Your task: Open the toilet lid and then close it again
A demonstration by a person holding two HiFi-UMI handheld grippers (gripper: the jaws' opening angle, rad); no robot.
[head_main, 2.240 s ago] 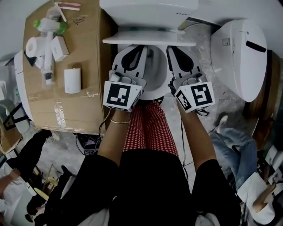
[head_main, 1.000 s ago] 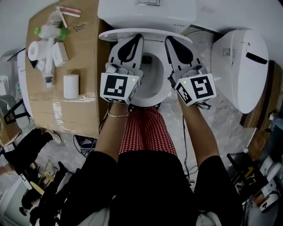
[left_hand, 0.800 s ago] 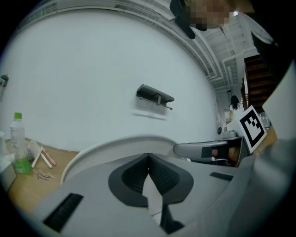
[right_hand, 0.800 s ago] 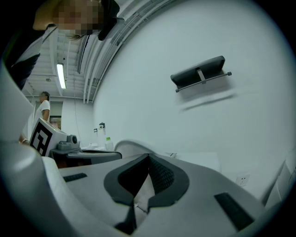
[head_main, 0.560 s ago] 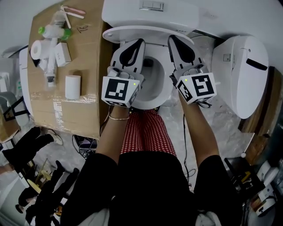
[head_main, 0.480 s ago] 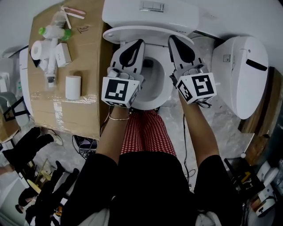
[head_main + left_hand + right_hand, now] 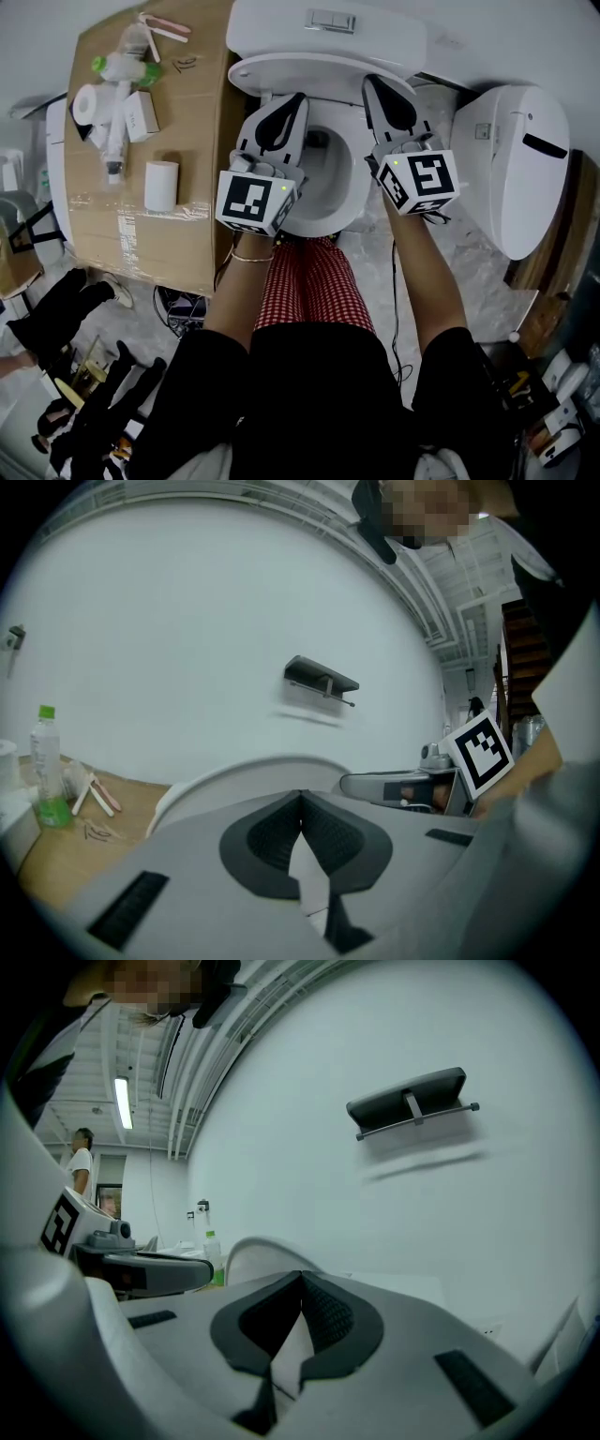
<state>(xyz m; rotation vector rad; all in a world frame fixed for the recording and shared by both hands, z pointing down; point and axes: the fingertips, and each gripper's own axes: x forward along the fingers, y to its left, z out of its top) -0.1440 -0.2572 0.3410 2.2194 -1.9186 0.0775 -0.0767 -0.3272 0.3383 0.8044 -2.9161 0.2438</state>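
Both clenched on nothing: left claw [image 7: 296, 97], right claw [image 7: 371, 81]. Raised toilet lid [image 7: 323, 66] just ahead of both tips, leaning back at tank [image 7: 328, 23], rim running crosswise, equally near either claw. Pulling down to close likely next.

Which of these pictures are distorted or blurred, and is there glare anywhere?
Head view: evenly lit and sharp; only the table edges bow a little. Left gripper view: strong fisheye with dark corners, and the wall bracket looks slightly soft. Right gripper view: the same fisheye; the ceiling lamp glares, and the wall bracket is crisper here.
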